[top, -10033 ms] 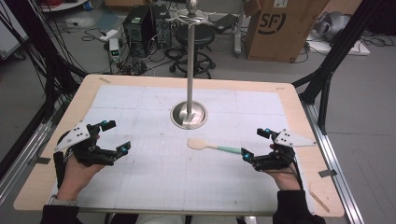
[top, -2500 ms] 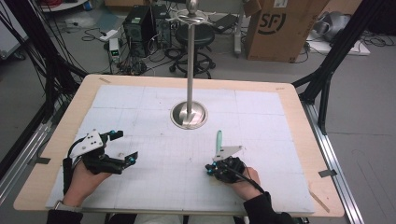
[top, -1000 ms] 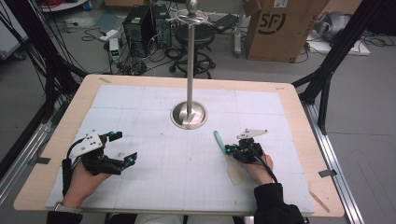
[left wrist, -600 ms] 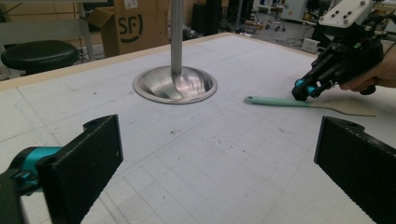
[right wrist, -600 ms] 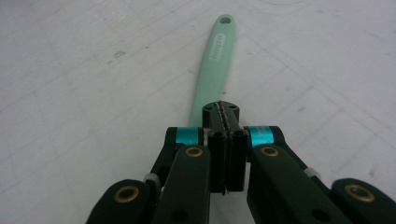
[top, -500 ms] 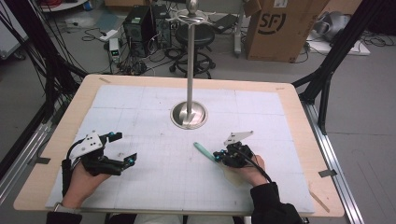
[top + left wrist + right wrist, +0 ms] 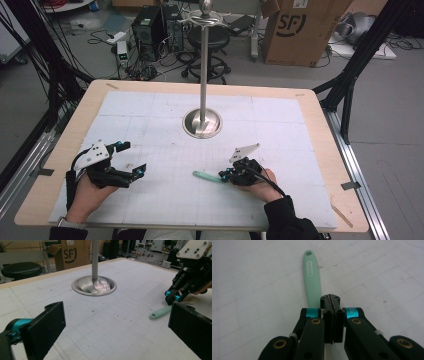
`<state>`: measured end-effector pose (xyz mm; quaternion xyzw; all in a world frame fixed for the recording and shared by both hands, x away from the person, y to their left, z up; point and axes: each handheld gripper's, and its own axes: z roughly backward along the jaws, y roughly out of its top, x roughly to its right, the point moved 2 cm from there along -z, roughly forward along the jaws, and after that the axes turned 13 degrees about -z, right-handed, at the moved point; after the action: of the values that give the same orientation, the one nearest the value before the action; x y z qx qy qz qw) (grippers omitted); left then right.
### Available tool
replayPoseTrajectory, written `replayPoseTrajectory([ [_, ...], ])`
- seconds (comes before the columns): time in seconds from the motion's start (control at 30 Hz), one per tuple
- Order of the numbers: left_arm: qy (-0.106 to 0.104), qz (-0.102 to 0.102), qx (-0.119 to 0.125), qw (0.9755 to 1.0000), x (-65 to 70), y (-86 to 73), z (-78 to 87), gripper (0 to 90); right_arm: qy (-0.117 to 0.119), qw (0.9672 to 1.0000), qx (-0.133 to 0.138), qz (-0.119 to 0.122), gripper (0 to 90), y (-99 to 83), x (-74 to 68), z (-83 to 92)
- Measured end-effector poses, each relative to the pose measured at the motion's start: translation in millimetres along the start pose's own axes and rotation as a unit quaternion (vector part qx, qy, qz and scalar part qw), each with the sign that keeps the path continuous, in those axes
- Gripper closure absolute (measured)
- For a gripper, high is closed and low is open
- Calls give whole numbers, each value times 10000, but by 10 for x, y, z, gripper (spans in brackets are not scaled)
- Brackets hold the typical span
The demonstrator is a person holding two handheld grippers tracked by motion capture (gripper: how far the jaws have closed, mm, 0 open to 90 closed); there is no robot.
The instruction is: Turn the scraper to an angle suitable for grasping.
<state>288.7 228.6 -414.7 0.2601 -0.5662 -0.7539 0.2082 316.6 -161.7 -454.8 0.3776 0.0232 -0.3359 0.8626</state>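
Left gripper [image 7: 131,159], held in a hand at the near-left of the metal stand [image 7: 202,122], rests on the white mat [image 7: 150,115] with its 2 jaws spread wide and nothing between them. Mint-green spatula [image 7: 206,176] lies near-side of the stand's base, handle pointing left. Right gripper [image 7: 226,175], near-right of the stand, has its jaws clenched on the spatula's neck.
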Motion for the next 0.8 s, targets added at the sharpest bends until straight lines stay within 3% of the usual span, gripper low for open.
replayPoseTrajectory([
  [0.17, -8, 5, -1, 10000, -1, 0, 2, 17, 125, 9999, -77, 86, 900, -8, -37, -7],
  [0.3, -8, -2, 6, 10000, -1, 1, 2, 17, 46, 9999, -52, 123, 900, -5, -43, 4],
  [0.33, 1, 10, 27, 10000, -4, 3, 4, 17, -40, 9999, 41, 161, 900, 5, -32, 25],
  [0.47, 6, 13, 29, 10000, -11, 0, 1, 17, -53, 9976, 678, -100, 894, 44, 44, 226],
  [0.6, 14, 23, 31, 10000, -22, -2, -7, 17, 3, 9926, 1148, -391, 661, 57, 90, 417],
  [0.63, 17, 35, 38, 10000, -24, -1, -13, 17, 3, 9926, 1148, -391, 661, 57, 90, 417],
  [0.67, 16, 25, 50, 10000, -26, 3, -23, 17, -42, 9913, 1259, -381, 479, 54, 94, 477],
  [0.7, 16, 25, 50, 10000, -26, 3, -23, 16, -42, 9913, 1259, -381, 479, 54, 94, 477],
  [0.73, 14, 27, 61, 10000, -25, 8, -31, 17, 4, 9916, 1225, -405, 359, 44, 94, 531],
  [0.77, 7, 24, 68, 10000, -25, 11, -37, 17, 4, 9916, 1225, -405, 359, 44, 94, 531],
  [0.8, 5, 12, 76, 10000, -23, 15, -48, 17, -1, 9929, 1116, -403, 229, 32, 84, 568],
])
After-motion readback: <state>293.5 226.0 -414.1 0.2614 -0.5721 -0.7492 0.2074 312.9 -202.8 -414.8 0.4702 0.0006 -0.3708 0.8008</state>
